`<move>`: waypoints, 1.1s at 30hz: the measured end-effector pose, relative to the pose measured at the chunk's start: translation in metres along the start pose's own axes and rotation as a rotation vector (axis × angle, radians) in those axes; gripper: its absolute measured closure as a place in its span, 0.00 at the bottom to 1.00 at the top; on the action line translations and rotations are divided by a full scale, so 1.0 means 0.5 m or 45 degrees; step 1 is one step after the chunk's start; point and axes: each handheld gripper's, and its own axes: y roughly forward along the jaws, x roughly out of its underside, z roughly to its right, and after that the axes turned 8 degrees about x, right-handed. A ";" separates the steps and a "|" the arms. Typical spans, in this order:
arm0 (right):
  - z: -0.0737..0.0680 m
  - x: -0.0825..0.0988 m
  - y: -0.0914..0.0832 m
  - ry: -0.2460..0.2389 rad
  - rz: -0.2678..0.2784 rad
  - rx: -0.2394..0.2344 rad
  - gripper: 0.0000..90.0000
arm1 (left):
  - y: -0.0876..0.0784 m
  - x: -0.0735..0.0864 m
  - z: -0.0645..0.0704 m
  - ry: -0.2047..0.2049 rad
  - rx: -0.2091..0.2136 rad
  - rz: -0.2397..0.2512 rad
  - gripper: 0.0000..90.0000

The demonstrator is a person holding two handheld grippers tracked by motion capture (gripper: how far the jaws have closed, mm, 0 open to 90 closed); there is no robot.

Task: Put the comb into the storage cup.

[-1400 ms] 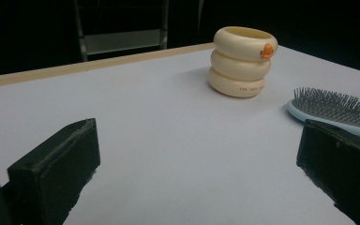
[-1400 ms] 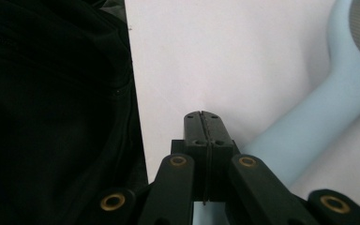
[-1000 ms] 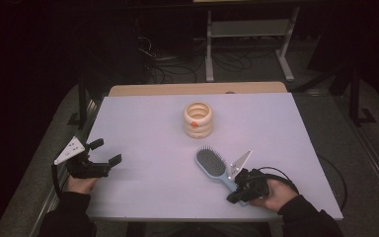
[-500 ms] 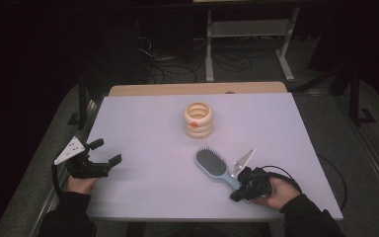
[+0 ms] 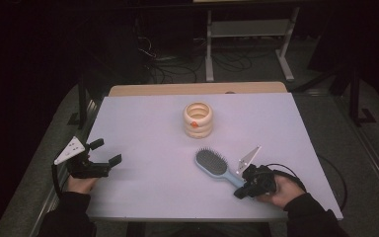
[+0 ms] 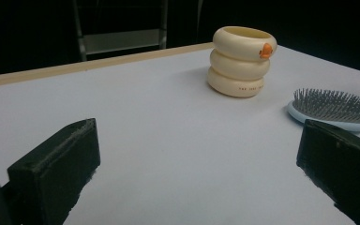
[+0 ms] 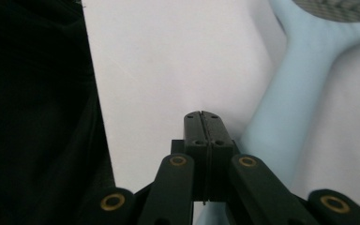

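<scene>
Here, right hand-held gripper (image 7: 201, 117) closed, empty, beside hairbrush (image 7: 290, 108); left hand-held gripper (image 6: 192, 159) wide.

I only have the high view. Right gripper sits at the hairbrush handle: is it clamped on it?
Observer: No. In the right gripper view the right gripper has its jaws pressed together with nothing between them; the hairbrush handle lies beside them.
Operator: And the left one, open or shut?
Observer: Open. The left gripper has its jaws wide apart over bare table.
Operator: Anything on that ringed cup I can't read from above?
Observer: The cup carries an orange mark near its rim and a line of small print on its lowest ring, too small to read.
</scene>
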 end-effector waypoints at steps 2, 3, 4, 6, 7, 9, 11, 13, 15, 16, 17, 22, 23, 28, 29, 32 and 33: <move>0.006 0.005 -0.002 0.006 0.012 0.004 0.99 | 0.000 0.000 0.000 -0.001 0.000 0.002 0.00; 0.009 0.007 -0.004 0.009 0.016 0.002 0.99 | 0.000 0.000 0.000 -0.001 -0.001 0.001 0.00; 0.011 0.009 -0.005 0.016 0.020 0.002 0.99 | 0.000 0.000 0.000 0.000 0.000 0.000 0.00; 0.018 0.014 -0.009 0.029 0.034 0.002 0.99 | 0.000 0.000 0.000 0.000 0.000 0.000 0.00; 0.020 0.017 -0.011 0.034 0.040 0.002 0.99 | 0.000 0.000 0.000 0.001 0.001 0.000 0.00; 0.025 0.022 -0.015 0.046 0.048 0.008 0.99 | 0.000 0.000 0.000 0.001 0.001 -0.001 0.00; 0.030 0.026 -0.020 0.059 0.059 0.016 0.99 | 0.000 0.000 0.000 0.001 0.001 0.000 0.00; 0.035 0.031 -0.024 0.072 0.068 0.026 0.99 | 0.000 0.000 0.000 0.000 0.001 0.000 0.00; 0.039 0.036 -0.028 0.085 0.074 0.035 0.99 | 0.000 0.000 0.000 0.002 0.001 -0.001 0.00; 0.041 0.038 -0.029 0.089 0.078 0.044 0.99 | 0.000 0.000 0.000 0.002 0.002 0.000 0.00; 0.043 0.039 -0.031 0.094 0.080 0.051 0.99 | 0.001 0.000 0.000 0.001 0.001 0.001 0.00; 0.055 0.050 -0.040 0.130 0.110 0.060 0.99 | 0.000 0.000 0.000 -0.001 0.001 0.002 0.00; 0.057 0.053 -0.043 0.134 0.117 0.065 0.99 | 0.000 0.000 0.000 0.000 0.002 0.001 0.00; 0.067 0.065 -0.052 0.163 0.139 0.083 0.99 | 0.001 0.000 0.000 0.001 0.002 0.000 0.00; 0.068 0.067 -0.052 0.162 0.143 0.086 0.99 | 0.001 0.000 0.000 0.000 0.002 0.000 0.00; 0.068 0.067 -0.054 0.153 0.134 0.117 0.99 | 0.001 0.000 0.000 0.000 0.002 0.000 0.00; 0.066 0.066 -0.054 0.153 0.128 0.127 0.99 | 0.001 0.000 0.000 0.001 0.002 0.000 0.00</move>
